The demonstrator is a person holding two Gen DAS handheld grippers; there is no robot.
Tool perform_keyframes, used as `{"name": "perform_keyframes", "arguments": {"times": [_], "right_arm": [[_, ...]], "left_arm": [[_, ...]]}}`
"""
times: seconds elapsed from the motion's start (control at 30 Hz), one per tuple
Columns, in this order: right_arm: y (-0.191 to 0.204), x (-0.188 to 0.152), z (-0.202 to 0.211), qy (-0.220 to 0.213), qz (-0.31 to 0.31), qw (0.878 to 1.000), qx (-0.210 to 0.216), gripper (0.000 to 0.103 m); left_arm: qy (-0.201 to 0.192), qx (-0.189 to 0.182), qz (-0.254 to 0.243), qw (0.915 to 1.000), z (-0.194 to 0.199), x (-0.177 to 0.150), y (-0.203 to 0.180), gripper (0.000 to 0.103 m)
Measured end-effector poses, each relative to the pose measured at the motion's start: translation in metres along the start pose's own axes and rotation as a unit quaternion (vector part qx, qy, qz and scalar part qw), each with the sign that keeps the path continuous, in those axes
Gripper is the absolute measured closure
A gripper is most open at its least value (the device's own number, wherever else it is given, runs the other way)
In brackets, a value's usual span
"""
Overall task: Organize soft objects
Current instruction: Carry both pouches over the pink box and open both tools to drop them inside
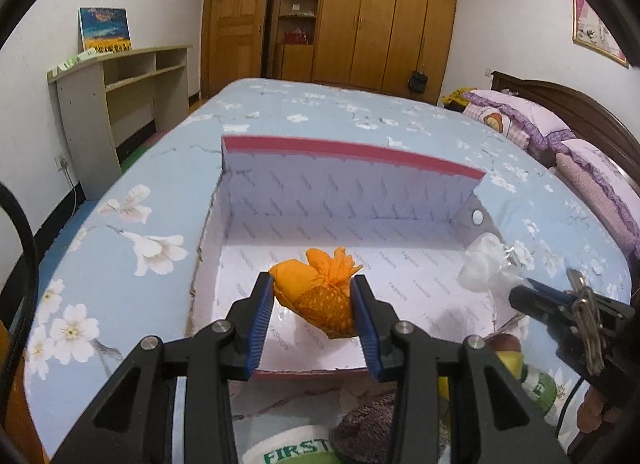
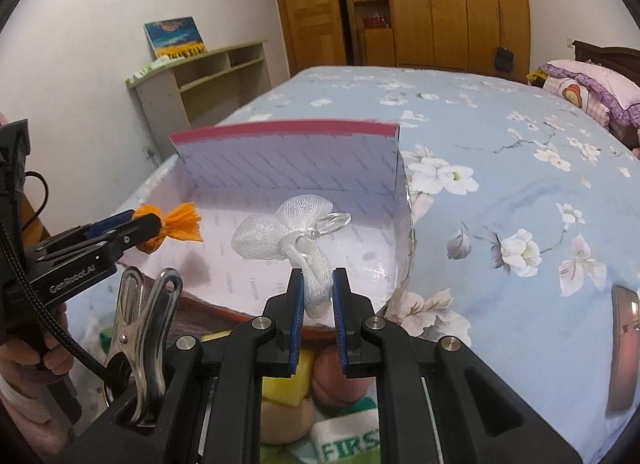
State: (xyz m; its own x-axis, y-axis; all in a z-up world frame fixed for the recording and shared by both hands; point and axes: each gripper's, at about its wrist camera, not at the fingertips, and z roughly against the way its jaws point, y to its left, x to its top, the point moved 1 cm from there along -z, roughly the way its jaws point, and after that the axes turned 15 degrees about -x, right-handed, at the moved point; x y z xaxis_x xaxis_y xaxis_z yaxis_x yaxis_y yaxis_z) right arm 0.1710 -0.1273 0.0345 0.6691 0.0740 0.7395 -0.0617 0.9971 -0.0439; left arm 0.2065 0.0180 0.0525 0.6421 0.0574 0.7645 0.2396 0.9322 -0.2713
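Left gripper: the left gripper [image 1: 314, 306] is clamped on an orange mesh pouch [image 1: 316, 296], its blue pads pressing the pouch from both sides

Orange pouch position: it hangs over the near part of the box [image 1: 352, 200], above the white printed floor and not touching it as far as I can judge; its gathered frill points up and away from the gripper

Right gripper: the right gripper [image 2: 318, 296] is closed on the lower tail of a white mesh pouch [image 2: 280, 232], the bulk of the pouch standing out beyond the pads

White pouch position: over the near right part of the box, just inside the right wall; in the left wrist view it shows at the box's right rim

Box: open, lying on the bed [image 2: 500, 136] towards the bed's near edge, its lid standing upright along the far side with a red rim on top

Key relation: both pouches are already above the box floor, so the coming move is straight down and then a release; the orange one lies left of the white one, well apart, so neither gripper needs to cross the other

Long axis: the orange pouch runs roughly along the gripper's forward line; the white one runs forward and to the left

Nearer arm: each is equally placed over its own half, by my judgement

Remaining items: more soft things lie on the bed at the near edge, in front of the box, including a green and white rolled cloth [image 2: 348, 446] and a yellow sponge [image 2: 286, 382]

Risk: the loose mesh may snag on the pads at release
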Motion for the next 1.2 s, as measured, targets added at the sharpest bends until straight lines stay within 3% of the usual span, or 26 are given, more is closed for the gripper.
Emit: {"name": "perform_keyframes", "arguments": {"times": [0.37, 0.77, 0.87, 1.07, 1.2], "right_arm": [[0.0, -0.003, -0.036, 0.034, 0.041, 0.998, -0.047, 0.088], [-0.006, -0.004, -0.041, 0.048, 0.042, 0.994, -0.086, 0.09], [-0.006, -0.004, -0.041, 0.048, 0.042, 0.994, -0.093, 0.09], [-0.004, -0.005, -0.041, 0.049, 0.023, 0.996, -0.074, 0.087], [-0.004, -0.005, -0.038, 0.05, 0.005, 0.997, -0.051, 0.079]], "left_arm": [[0.034, -0.01, 0.02, 0.9992, -0.03, -0.014, 0.007, 0.061], [0.035, -0.009, -0.004, 0.9993, -0.033, -0.017, -0.002, 0.061], [0.036, -0.012, -0.006, 0.9993, -0.032, -0.019, 0.001, 0.057], [0.038, -0.021, -0.003, 0.999, -0.03, -0.02, 0.004, 0.049], [0.039, -0.025, 0.0, 0.9989, -0.028, -0.019, 0.003, 0.043]]}}
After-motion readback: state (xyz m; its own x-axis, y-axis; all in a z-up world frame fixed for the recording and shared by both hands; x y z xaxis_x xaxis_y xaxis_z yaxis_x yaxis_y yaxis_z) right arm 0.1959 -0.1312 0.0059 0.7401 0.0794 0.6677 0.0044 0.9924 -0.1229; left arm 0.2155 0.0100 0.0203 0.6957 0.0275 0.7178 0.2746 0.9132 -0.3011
